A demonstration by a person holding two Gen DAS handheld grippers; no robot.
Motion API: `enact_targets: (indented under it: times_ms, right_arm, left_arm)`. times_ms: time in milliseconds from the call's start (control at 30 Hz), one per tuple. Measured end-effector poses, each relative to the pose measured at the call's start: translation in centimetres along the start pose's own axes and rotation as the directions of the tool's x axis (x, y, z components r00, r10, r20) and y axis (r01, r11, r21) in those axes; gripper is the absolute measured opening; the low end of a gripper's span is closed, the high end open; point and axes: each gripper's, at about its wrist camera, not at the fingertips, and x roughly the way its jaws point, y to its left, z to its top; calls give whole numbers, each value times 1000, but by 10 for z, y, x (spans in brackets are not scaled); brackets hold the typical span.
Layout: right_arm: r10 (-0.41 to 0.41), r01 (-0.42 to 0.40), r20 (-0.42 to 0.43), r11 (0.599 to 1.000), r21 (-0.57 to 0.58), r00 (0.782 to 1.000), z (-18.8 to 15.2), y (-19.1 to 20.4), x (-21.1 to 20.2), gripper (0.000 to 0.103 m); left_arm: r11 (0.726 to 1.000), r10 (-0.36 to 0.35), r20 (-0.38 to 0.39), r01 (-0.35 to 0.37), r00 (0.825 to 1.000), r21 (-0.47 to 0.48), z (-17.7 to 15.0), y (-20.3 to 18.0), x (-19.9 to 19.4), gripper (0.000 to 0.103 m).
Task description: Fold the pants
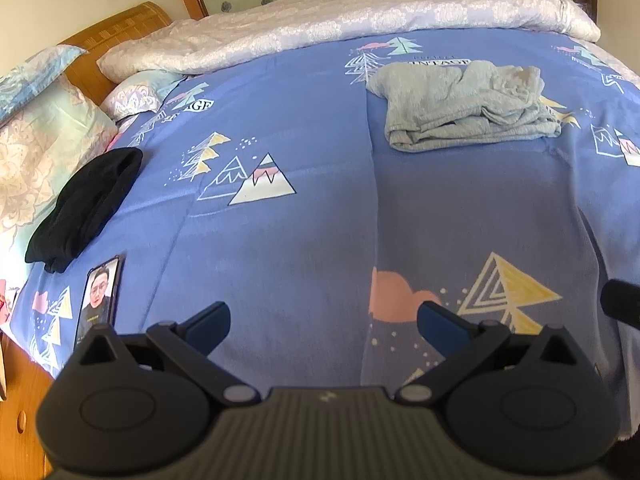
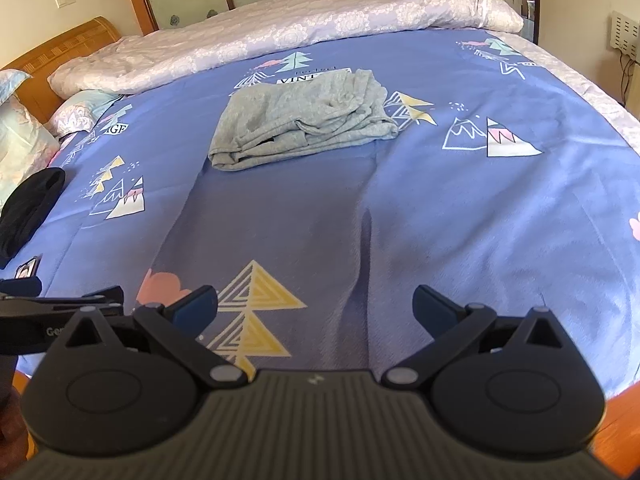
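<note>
At the far left, one black folded garment [image 1: 86,208] and one phone [image 1: 99,298] lie near the pillows on the blue patterned bed sheet [image 1: 304,248]. The left gripper [image 1: 323,326] hovers over bare sheet, fingers spread wide, empty. One pair of grey knit pants [image 2: 298,124] lies bundled mid-bed, well apart. The right gripper [image 2: 314,306] is likewise agape, empty. Folding looks finished, or restarting; next would call for reaching forward.

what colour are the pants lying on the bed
Light grey pants, in a folded bundle on the blue patterned sheet; clearest in the right wrist view.
</note>
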Motion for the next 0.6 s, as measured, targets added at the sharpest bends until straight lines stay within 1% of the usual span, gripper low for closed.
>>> enact_targets:
  times_ms: [200,600]
  right_arm:
    - [8,-8,-10,1000,14,1000,-1,-2,2,103]
    - [19,-19,-28,999,29,999,-2,-5,5,103]
  left_arm:
    - [1000,10,-25,-10,1000,2,-4,0,3,103]
    - [1000,26,-52,-26,998,8,-8,1,8,103]
